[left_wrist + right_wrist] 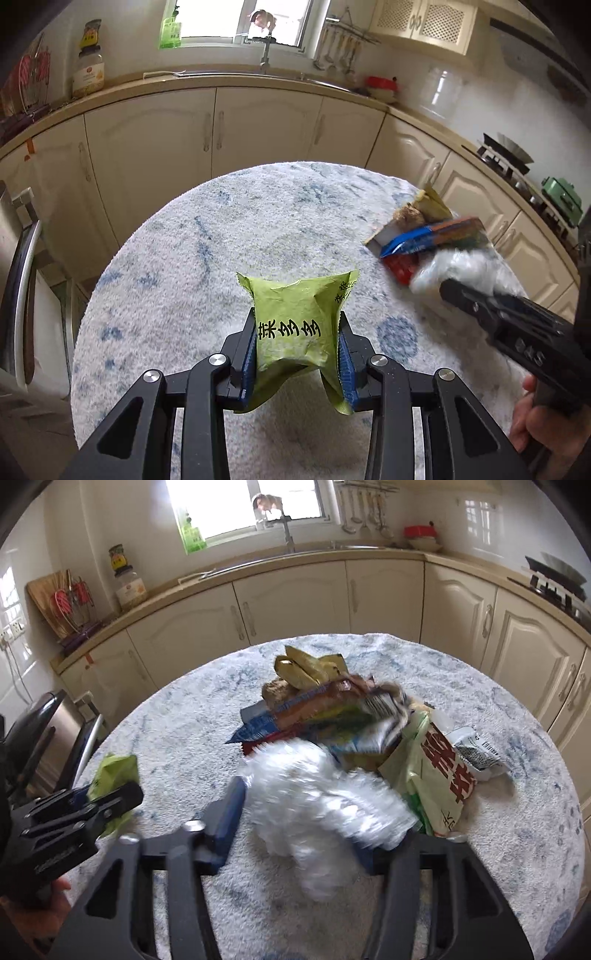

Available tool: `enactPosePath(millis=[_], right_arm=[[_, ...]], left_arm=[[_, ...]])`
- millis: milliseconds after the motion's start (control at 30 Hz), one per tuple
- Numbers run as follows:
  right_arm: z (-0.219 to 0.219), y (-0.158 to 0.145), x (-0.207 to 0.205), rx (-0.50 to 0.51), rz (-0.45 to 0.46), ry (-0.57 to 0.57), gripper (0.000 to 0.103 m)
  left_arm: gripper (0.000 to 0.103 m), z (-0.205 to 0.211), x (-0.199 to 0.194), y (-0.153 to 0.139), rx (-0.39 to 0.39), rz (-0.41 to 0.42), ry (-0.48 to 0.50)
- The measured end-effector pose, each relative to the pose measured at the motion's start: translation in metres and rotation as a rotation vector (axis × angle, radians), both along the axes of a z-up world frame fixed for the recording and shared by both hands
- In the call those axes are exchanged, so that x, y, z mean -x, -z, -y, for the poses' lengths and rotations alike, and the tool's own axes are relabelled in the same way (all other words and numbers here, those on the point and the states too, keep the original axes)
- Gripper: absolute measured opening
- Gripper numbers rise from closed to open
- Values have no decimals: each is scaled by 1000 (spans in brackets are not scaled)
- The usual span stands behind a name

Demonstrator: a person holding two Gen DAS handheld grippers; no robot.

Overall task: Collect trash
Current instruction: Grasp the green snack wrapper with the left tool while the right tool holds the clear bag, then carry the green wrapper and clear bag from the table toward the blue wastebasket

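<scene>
My left gripper (297, 326) is shut on a green snack wrapper (291, 306), held a little above the round table (207, 243); both blue pads press its sides. From the right wrist view that gripper (110, 805) and the green wrapper (116, 766) sit at the left. My right gripper (306, 819) is shut on a crumpled clear plastic bag (317, 801) that hides its right finger. A pile of trash (332, 709) lies just beyond it: yellow, orange, blue and red wrappers and a pale green bag (436, 775). The left wrist view shows the pile (424, 236) at the right.
A fluffy white and blue cloth (177, 738) covers the table. A steel bin with a black lid (44, 723) stands by the table's left edge. Cream cabinets (295, 598), a sink counter and a stove (554, 587) ring the table. A hand (535, 417) holds the right gripper.
</scene>
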State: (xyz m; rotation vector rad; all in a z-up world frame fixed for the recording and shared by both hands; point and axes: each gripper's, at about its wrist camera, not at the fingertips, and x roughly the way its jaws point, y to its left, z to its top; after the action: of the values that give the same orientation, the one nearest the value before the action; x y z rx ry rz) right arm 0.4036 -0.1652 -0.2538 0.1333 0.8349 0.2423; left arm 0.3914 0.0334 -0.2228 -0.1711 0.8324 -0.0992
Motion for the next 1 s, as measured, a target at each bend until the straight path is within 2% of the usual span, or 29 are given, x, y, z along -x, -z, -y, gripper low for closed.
enactPosePath(millis=[33,100,267,433,700,1000], right_arm=[[2,-1,3,-19,5,1,18],[5,-5,10,-31,26,1,16],[14,-12,26,-86,46,-21,16],[24,-27,49,-122,106,-38,16],[44,-71,89,-93,240,-33,16],[83,-121,135,-60,358,16,16]], left_arm=[[33,1,3,-1,-1,1,4],[33,0,11,-4,3,6,6],[33,3,23,-13,23,23,6],[33,13,36,-27,23,45,26],[33,34,62,-64,32,122,70],[33,80,97,-116,14,240,159]])
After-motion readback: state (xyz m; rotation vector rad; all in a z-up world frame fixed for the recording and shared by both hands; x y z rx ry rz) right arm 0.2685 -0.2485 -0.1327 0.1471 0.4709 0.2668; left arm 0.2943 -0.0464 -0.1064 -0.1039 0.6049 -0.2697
